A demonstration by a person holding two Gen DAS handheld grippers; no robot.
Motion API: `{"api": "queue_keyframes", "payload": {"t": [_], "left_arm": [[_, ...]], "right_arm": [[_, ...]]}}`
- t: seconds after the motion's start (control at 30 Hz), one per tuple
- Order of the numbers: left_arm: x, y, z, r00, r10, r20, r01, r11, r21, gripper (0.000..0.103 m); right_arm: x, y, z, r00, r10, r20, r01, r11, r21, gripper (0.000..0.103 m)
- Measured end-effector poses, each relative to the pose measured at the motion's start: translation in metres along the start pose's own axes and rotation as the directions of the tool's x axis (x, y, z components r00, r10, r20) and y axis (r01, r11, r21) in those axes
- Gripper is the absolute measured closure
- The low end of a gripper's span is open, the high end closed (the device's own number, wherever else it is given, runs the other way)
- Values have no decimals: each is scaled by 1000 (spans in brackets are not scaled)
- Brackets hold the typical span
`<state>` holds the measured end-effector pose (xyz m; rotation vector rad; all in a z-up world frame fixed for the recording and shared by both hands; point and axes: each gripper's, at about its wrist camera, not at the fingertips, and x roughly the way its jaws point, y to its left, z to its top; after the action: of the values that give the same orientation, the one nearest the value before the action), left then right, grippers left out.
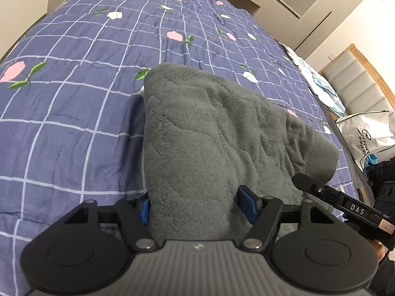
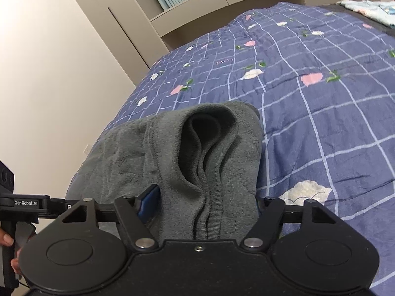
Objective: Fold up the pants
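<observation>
My left gripper [image 1: 197, 208] is about two-thirds open, its blue pads [image 1: 249, 207] pressing a thick bundle of the grey fleece pants [image 1: 217, 128], which run ahead of it and off to its right over the blue checked quilt [image 1: 74, 103]. My right gripper [image 2: 202, 207] stands just as wide and clamps the layered waistband end of the pants [image 2: 209, 148]. Off its left side I see my other tool and fingers [image 2: 7, 241].

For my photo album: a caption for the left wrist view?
Left gripper clamps grey pants on a checked quilt.
</observation>
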<state>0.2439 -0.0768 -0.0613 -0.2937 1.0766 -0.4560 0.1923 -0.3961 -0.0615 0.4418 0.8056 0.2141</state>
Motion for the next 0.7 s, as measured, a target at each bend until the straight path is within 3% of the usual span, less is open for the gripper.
{"api": "queue_keyframes", "payload": {"t": [0.7], "left_arm": [[-56,5,-25,1000,12,11,-12,1000,-29,40]], "right_arm": [[-40,51,-15,998,60,7,-59,997,-55,46]]}}
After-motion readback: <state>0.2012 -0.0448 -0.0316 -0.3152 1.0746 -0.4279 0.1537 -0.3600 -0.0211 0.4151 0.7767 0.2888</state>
